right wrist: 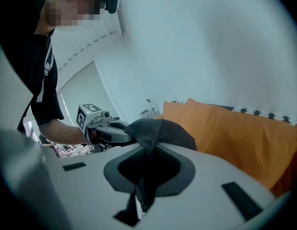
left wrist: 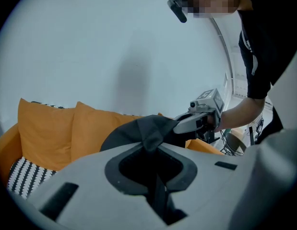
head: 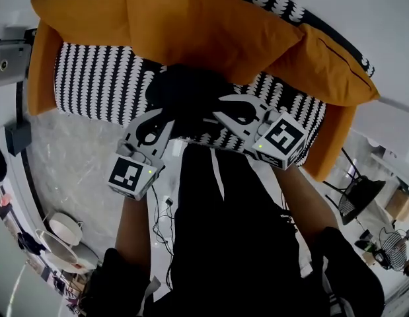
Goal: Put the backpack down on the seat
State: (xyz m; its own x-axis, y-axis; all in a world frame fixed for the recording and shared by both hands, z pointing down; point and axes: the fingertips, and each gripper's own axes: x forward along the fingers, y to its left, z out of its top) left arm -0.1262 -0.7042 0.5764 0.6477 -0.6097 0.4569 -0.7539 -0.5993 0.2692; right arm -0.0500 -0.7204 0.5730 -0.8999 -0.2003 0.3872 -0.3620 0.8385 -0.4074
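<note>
1. Backpack [head: 191, 98] — black, held over the patterned sofa seat [head: 98, 78], in front of the orange cushions [head: 191, 25]; left gripper [left wrist: 149, 145] and right gripper [right wrist: 147, 150] both clamped on its top fabric.
2. Lower both level — release only once the seat bears it; uneven drop may tip it.

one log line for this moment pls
left gripper: shut on backpack | right gripper: shut on backpack | backpack: over seat, not yet released
</note>
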